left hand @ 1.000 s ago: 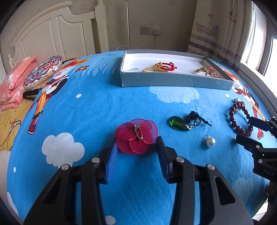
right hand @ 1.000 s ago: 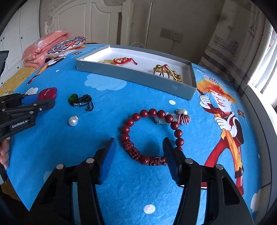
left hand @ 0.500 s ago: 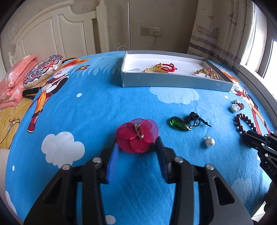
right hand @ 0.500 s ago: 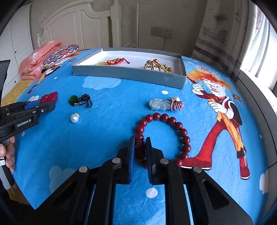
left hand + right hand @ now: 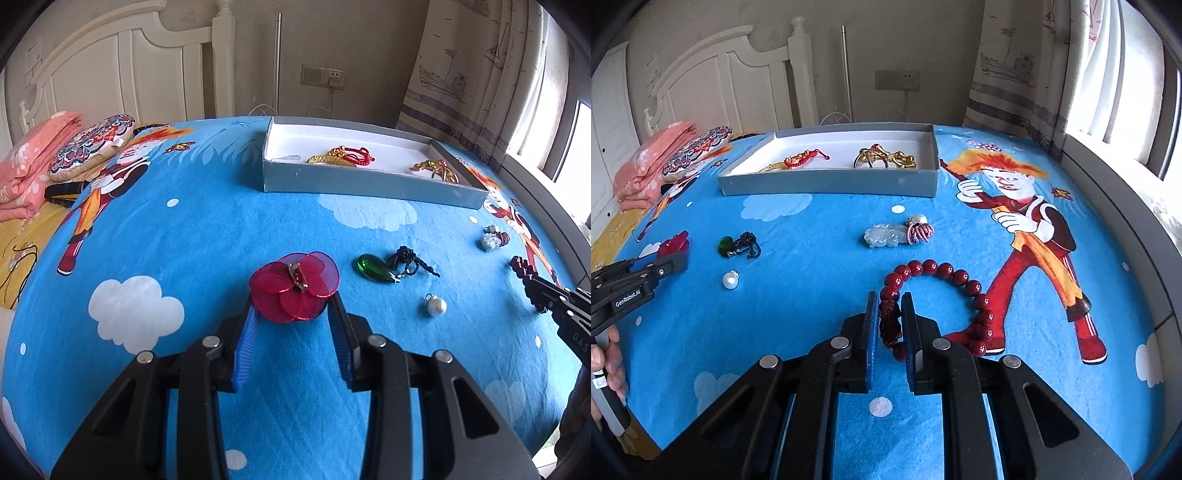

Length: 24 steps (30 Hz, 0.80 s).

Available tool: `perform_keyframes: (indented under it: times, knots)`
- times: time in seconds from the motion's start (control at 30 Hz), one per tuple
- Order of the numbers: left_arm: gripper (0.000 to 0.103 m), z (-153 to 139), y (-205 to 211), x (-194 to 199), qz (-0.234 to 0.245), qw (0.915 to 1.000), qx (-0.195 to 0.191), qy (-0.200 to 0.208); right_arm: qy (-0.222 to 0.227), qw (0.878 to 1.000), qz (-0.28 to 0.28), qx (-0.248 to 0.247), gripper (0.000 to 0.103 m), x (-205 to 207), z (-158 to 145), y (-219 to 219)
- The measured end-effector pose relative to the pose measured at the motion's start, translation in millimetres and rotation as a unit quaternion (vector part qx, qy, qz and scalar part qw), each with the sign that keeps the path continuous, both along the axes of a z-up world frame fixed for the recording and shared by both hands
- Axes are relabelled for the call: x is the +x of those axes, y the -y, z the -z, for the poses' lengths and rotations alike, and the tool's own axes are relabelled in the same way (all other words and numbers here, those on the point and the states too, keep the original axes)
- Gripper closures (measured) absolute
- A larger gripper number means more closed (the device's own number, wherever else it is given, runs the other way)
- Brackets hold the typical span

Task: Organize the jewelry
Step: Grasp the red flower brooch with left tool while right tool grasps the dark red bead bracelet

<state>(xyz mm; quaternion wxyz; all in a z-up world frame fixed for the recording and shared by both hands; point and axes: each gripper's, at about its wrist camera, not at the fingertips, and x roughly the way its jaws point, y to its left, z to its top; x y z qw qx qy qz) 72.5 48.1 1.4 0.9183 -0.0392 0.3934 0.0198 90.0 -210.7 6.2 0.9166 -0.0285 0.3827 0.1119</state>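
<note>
1. Since both loose pieces must end up in the grey box (image 5: 827,182), what counts is direction: the box sits in the upper centre of the R wrist frame, straight ahead of the right gripper (image 5: 889,325) and well apart from it; its long side runs left-right across the frame.
2. R gripper: jaws narrow, pinched on the carved bead section of the red bead bracelet (image 5: 945,295). Rest of the loop trails to the right on the blue sheet (image 5: 812,314), so it will likely swing when lifted.
3. L gripper (image 5: 293,321): jaws fairly wide, straddling the red flower brooch (image 5: 294,286) at frame centre; pads flank the petals, can't tell if they touch. Box lies upper right in that frame.
4. R side looks nearer to being ready to carry; L has not gripped yet.
5. Vs 1 s ago: R jaws were wide around the bracelet, now clamped; bracelet has shifted away from the pale jade charm (image 5: 886,236). L jaws have narrowed slightly round the brooch.
6. Green pendant (image 5: 373,267) & pearl (image 5: 436,306) lie untouched, mid-right of L frame.
</note>
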Motion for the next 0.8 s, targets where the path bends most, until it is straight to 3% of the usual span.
perform_keyframes:
  times: [0.8]
  knots:
    - [0.067,-33.9,22.4,-2.6,0.022,0.9989,0.007,0.041,0.038,0.999,0.023,0.015,0.090,4.4,-30.5,2.7]
